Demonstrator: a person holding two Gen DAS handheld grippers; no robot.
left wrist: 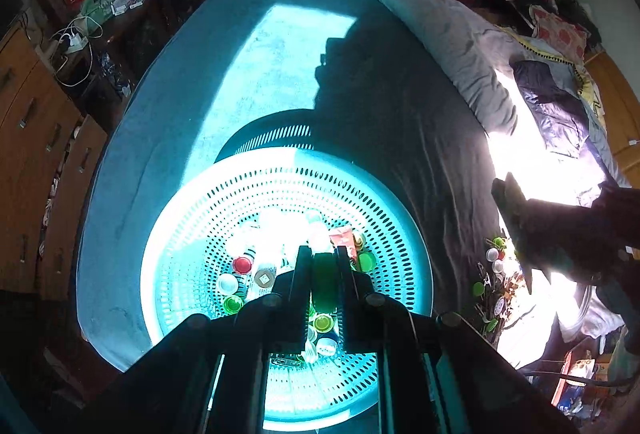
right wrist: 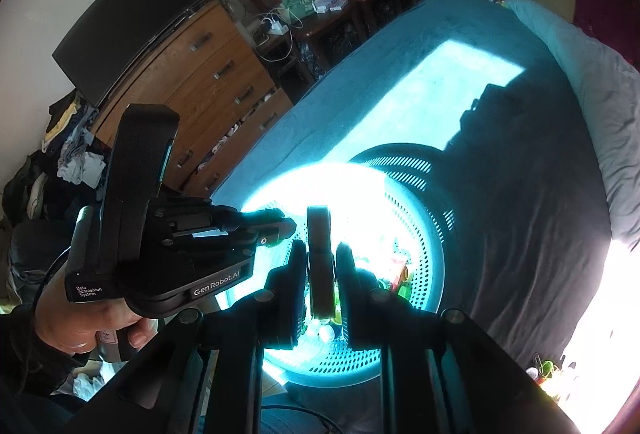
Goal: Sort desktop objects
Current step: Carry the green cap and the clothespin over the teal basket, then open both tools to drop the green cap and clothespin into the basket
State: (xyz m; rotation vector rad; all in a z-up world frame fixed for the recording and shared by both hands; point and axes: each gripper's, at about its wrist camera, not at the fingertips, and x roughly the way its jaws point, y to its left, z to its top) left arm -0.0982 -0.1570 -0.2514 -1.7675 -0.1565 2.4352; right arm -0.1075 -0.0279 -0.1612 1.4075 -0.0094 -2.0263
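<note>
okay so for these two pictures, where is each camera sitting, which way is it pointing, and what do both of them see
Left wrist: on the left gripper, looking steeply down into the perforated basket of caps on the blue bed cover; its fingers clamp a green thing; the right gripper shows at right.
Right wrist: on the right gripper, looking down at the basket; its fingers clamp a dark thing; the left gripper and hand show at left.
Shared: basket, bed cover, wooden drawers.
</note>
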